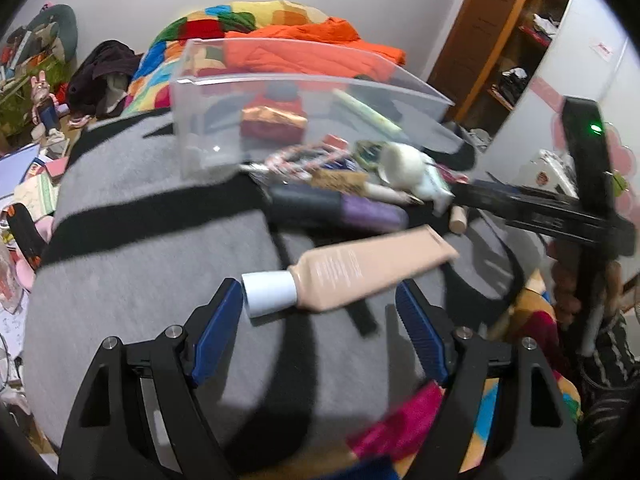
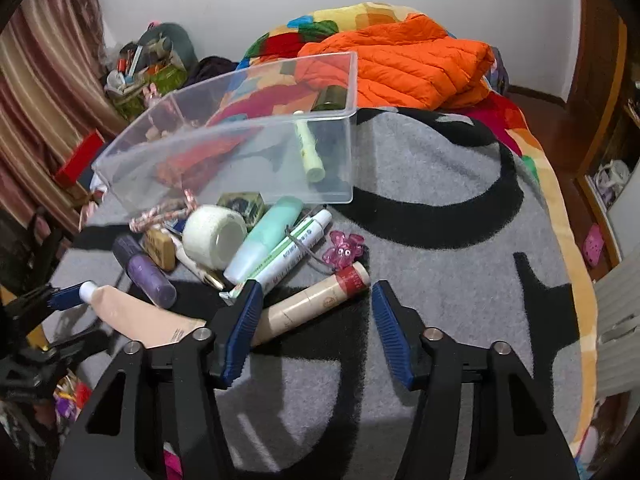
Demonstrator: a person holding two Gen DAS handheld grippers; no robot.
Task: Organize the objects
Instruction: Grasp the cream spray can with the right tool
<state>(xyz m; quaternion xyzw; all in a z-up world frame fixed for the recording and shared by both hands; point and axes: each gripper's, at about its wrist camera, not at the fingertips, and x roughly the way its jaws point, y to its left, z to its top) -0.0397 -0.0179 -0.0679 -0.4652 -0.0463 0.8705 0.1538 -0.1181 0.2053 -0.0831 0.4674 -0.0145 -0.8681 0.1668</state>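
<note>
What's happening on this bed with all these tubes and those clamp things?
A person is tidying toiletries into a clear plastic bin, using a two-finger tool in each hand. The left gripper is open around a beige tube with a white cap, not yet squeezing it. The right gripper is open over a beige bottle with a red cap. A pale green tube already lies in the bin; the rest sits piled on the grey blanket.
</note>
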